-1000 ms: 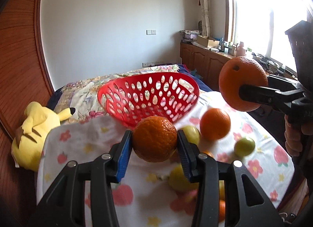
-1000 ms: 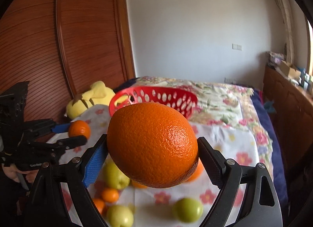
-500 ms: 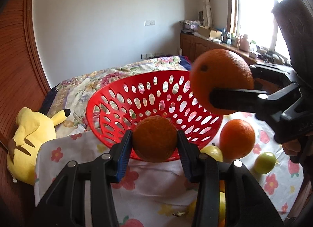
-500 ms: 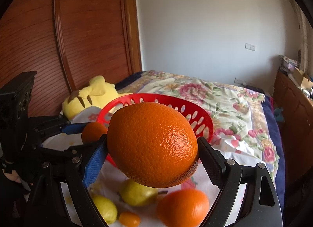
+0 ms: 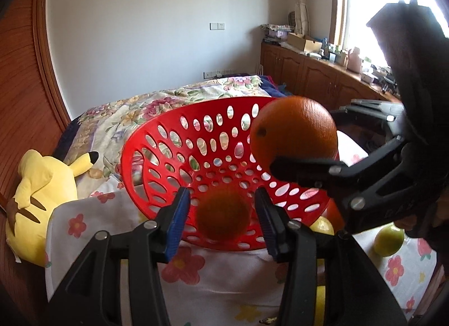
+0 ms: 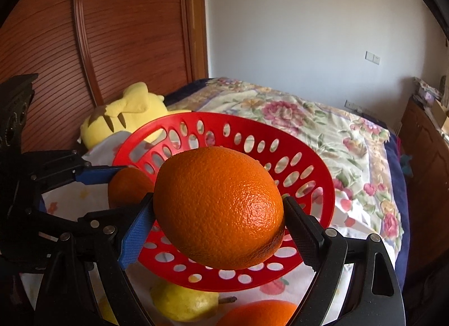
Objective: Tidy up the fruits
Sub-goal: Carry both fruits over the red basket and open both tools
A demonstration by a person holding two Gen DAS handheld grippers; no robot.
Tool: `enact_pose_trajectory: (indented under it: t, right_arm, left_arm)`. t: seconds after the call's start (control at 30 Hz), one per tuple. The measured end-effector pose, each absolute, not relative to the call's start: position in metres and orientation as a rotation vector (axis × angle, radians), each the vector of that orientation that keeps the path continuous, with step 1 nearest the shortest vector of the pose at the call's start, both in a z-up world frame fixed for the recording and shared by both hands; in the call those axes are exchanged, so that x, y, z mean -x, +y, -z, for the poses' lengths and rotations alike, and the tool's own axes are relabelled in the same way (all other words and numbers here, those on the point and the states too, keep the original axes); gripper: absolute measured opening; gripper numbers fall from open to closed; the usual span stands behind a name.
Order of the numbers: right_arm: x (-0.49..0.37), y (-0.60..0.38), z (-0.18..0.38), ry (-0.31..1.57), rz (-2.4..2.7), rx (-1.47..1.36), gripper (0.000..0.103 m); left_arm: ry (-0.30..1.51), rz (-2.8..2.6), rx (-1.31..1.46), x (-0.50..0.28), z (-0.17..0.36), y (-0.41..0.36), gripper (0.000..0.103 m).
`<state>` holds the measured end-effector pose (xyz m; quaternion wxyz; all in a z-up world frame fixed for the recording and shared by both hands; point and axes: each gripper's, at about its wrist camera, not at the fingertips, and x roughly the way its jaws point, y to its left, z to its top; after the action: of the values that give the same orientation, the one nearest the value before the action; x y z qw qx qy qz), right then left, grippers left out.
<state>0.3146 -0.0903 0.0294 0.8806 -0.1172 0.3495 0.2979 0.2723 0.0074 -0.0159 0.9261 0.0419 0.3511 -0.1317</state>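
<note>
The left gripper point(image 5: 221, 213) jaws have just been opening, freeing a small blurred orange mandarin point(image 5: 223, 215) over the perforated red plastic basket point(image 5: 157, 140) — the right gripper point(image 6: 219, 225) is pinching a large round orange point(image 6: 219, 208); better lowering it deep before spreading.

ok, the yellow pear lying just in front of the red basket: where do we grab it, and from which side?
Probably from above, across the fat belly of the pear, not the stem. It lies on its side, stem pointing picture-right, so the belly is the widest, roundest part. The red basket rim sits close behind it and an orange crowds the stem side, so a sideways approach looks blocked.
</note>
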Motion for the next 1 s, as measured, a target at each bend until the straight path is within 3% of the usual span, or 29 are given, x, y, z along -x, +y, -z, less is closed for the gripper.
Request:
enact_pose_trajectory:
  t: [1.0]
  right_arm:
    - [-0.318, -0.046, 0.004, 0.878, -0.578, 0.39, 0.09]
  left_arm:
    - [0.675, 0.232, 0.01, -0.211, 0.015, 0.064, 0.054]
